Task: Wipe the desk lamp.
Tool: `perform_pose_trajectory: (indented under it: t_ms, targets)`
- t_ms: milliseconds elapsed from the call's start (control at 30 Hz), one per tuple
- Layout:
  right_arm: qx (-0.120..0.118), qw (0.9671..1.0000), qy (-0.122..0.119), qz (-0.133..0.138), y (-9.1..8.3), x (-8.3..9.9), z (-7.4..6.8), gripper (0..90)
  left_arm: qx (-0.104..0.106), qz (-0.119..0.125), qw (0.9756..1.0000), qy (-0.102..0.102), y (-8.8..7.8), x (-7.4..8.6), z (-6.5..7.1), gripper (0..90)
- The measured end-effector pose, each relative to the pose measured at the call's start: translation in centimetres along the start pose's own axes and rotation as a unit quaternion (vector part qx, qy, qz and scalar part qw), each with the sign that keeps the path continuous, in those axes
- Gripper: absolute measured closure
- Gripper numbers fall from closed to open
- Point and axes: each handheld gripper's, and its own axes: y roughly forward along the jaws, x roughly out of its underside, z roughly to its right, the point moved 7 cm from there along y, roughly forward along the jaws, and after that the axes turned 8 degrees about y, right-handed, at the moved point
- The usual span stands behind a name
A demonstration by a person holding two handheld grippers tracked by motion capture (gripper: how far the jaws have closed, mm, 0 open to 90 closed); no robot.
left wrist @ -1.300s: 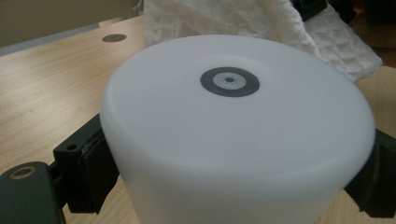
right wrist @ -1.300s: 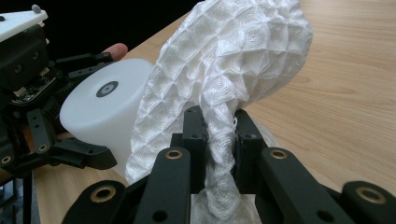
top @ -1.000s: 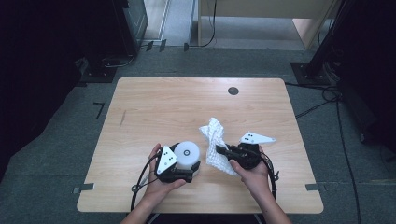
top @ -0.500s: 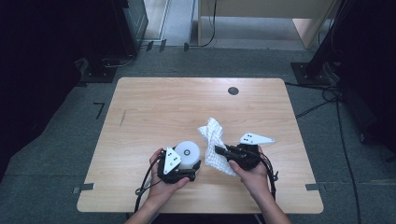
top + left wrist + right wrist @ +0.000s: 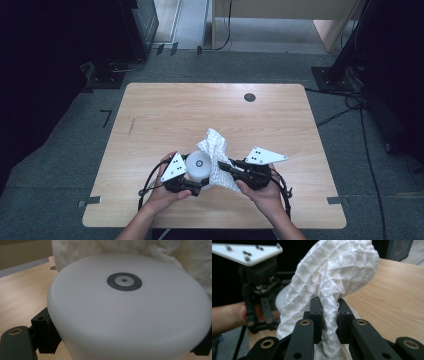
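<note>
Table (image 5: pixel 165 115), high view: left gripper (image 5: pixel 192 184) and right gripper (image 5: pixel 227 167) near the front edge, white bowl (image 5: pixel 198 165) and cloth (image 5: pixel 216 150) between them. Left gripper view: jaws clamp the upturned bowl (image 5: pixel 130 312), cloth (image 5: pixel 195 262) touching behind. Right gripper view: jaws pinch the bunched cloth (image 5: pixel 332 285).

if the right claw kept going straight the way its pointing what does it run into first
Most likely the white round device held in the left claw. The right claw, shut on the white waffle cloth, points left toward it, with cloth bunched between them. How close they are is hard to judge.
</note>
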Motion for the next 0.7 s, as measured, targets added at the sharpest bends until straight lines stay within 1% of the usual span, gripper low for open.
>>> perform_pose_trajectory:
  t_ms: [67,100,133,200,233,300,367,400,467,567,633,700]
  targets:
    - [0.009,0.9999,-0.007,-0.009,0.3,0.5,0.2,78.5,0.001,0.002,1.0000,0.002,0.0,-0.1,0.1,8.4]
    - [0.010,0.9999,-0.006,-0.010,0.5,0.7,0.4,78.5,0.002,0.002,1.0000,0.004,-0.1,-0.2,0.1,8.4]
    - [0.009,0.9998,-0.003,-0.015,0.6,1.0,0.6,78.5,0.006,0.006,1.0000,0.001,-0.2,-0.3,0.1,8.4]
    - [0.021,0.9990,-0.005,-0.040,1.3,1.9,1.4,78.5,0.008,0.013,0.9999,-0.002,-0.4,-0.5,0.0,8.4]
    - [0.026,0.9985,-0.008,-0.048,1.5,2.2,1.7,78.5,0.008,0.016,0.9998,-0.003,-0.5,-0.7,0.0,8.5]
    - [0.034,0.9968,-0.004,-0.072,2.2,3.3,2.3,78.6,0.007,0.017,0.9998,-0.001,-0.6,-0.9,-0.1,8.5]
    - [0.041,0.9956,0.000,-0.084,2.5,3.8,2.8,78.5,0.006,0.016,0.9999,0.000,-0.6,-0.8,-0.1,8.5]
    - [0.040,0.9954,0.003,-0.087,2.6,3.9,2.9,78.6,0.006,0.013,0.9999,0.001,-0.5,-0.7,-0.1,8.5]
    - [0.042,0.9961,0.001,-0.077,2.3,3.4,2.7,78.6,0.003,0.007,1.0000,0.004,-0.4,-0.5,-0.1,8.5]
    - [0.030,0.9987,-0.010,-0.039,1.0,1.7,1.6,78.6,0.006,0.004,1.0000,0.006,-0.3,-0.4,0.0,8.5]
    - [0.027,0.9992,-0.019,-0.021,0.3,0.7,1.0,78.6,0.008,0.003,0.9999,0.007,-0.2,-0.5,0.2,8.4]
    - [0.029,0.9991,-0.021,-0.023,0.2,0.6,0.8,78.6,0.008,0.004,0.9999,0.008,-0.1,-0.6,0.3,8.4]
